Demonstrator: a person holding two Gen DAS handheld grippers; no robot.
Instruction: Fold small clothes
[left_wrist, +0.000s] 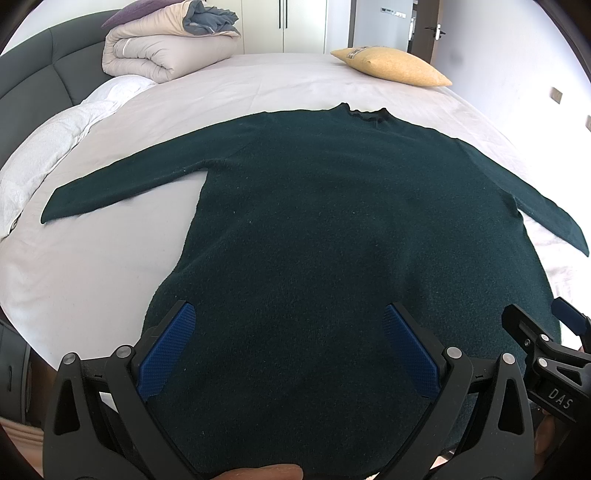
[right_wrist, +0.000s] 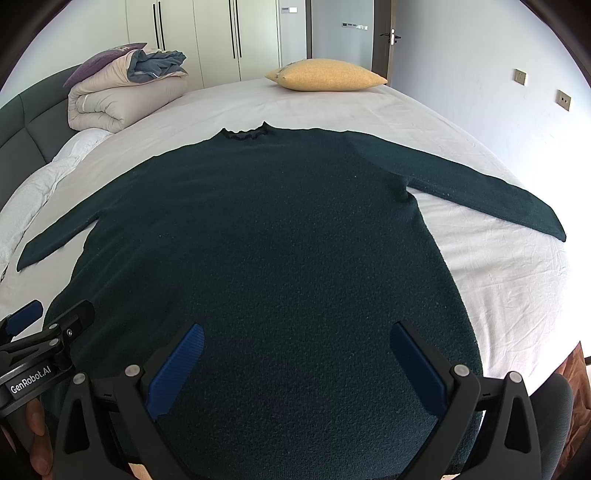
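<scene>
Dark green knit, thick and fuzzy: that is the long-sleeved sweater (left_wrist: 332, 221) lying flat on the pale sheet of the bed (left_wrist: 92, 266), collar away from me, both sleeves spread out to the sides, hem nearest me. No fold is made yet, as far as I can judge.

My left tongs (left_wrist: 290, 347) are spread wide over the lower left part of the body and hold nothing. My right tongs (right_wrist: 297, 365) are spread just as wide over the lower right part, equally empty. Whether the blue pads (left_wrist: 168, 354) actually touch the wool I cannot tell; they look to be just above it. The two tools sit close beside each other, each visible at the edge of the other's view.

My worry is the thickness of the knit. If I pinch from the middle of the panel I may catch only the top layer, and the back would stay behind and bunch. The hem corners lie outward of both tongs, so I would have to move apart first. Uneven pulls would skew the fold, and the sleeves could drag and twist under the body.
</scene>
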